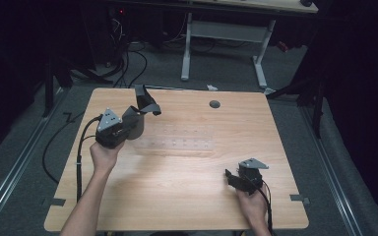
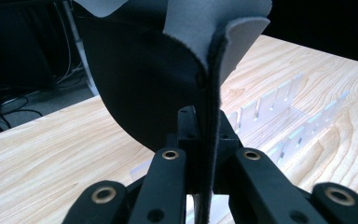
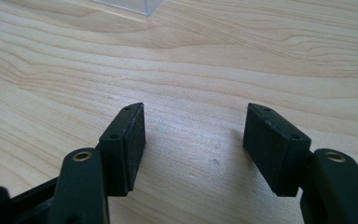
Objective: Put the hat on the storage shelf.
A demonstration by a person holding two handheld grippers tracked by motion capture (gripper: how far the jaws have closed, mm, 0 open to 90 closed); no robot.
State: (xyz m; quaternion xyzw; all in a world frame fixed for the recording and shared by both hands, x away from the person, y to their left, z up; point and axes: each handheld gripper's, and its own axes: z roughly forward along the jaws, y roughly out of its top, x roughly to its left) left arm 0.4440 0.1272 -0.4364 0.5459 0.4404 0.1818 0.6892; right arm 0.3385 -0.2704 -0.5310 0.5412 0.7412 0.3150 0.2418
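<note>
Left gripper (image 2: 200,140) fingers (image 2: 168,177) clamped on edge of grey cloth (image 2: 144,84), which rises folded above the fingertips with clear divider tray (image 2: 279,116) on tabletop (image 1: 187,187) beyond; right gripper (image 3: 193,135) fingers (image 3: 126,144) apart, bare tabletop between.

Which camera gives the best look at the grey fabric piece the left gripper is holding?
The left gripper view: the grey fabric piece is close up, clamped between the left gripper's jaws. The high view shows the same piece small and dark, raised above the table.

Overhead view; two close claw-mounted table (image 1: 187,167) views
</note>
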